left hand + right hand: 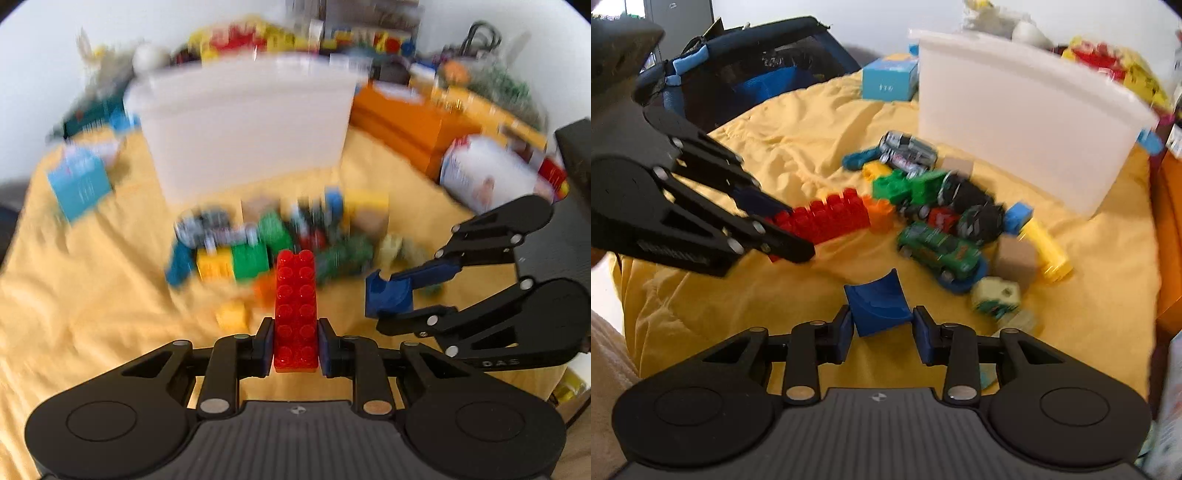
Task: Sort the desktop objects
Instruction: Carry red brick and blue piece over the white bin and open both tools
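My left gripper [295, 349] is shut on a long red studded brick [295, 310], which sticks out forward from between the pads. From the right wrist view, the same left gripper [786, 229] holds the red brick [827, 214] beside an orange brick [881, 210]. My right gripper [881, 328] is shut on a small blue curved block [877, 302] low over the yellow cloth [798, 122]. It shows in the left wrist view too, the right gripper [391, 301] with the blue block [388, 295]. A pile of toys [934, 206] lies ahead.
A tall white plastic bin [1027, 122] stands behind the pile, with a green toy car [938, 251], batteries [908, 151], a wooden cube [1015, 258] and a yellow brick [1045, 247] in front. A light blue box [888, 79], an orange box [406, 122] and a dark bag [757, 81] ring the cloth.
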The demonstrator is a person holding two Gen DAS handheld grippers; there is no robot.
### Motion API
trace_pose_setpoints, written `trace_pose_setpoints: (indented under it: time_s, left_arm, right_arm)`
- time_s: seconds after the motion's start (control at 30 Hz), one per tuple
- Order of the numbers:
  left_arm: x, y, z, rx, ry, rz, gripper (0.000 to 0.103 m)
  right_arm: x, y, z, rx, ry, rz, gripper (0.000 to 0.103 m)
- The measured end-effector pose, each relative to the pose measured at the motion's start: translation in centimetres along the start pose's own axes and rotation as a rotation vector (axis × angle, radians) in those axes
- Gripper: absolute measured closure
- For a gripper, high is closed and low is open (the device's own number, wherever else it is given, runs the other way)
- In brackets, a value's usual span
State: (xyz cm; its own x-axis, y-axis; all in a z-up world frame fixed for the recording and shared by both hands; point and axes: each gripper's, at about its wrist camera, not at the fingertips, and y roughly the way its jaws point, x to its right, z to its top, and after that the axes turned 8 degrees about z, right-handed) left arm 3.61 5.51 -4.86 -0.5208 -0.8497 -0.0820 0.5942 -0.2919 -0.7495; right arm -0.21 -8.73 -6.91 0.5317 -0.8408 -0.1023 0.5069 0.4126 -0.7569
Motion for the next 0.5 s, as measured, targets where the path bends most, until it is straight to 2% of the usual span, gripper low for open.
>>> trace_pose_setpoints:
  time_s: [0.2,0.3,0.4,0.5]
  left_arm:
    - [-1.4,-3.7,5.4,0.173,0.005,0.026,0.076]
    - [-1.9,-3.3,8.3,0.228,0.003,0.087,0.076]
    - [-3.1,-2.6,11.7,0.277,-0.039,0.094,0.076]
    - [-4.2,-2.1,15.2,0.334,-0.053,0.133,0.076]
  right_arm:
    - [2.5,-3.7,3.9,0.136,0.024,-0.08,0.065]
    - [5.0,-5.0,6.4,0.209,0.101,-0.15,0.065]
    - [7.3,-6.1,9.3,0.289,0.186,-0.198,0.065]
    - [8.4,-6.9,13.0,0.362,0.199,-0.264,0.065]
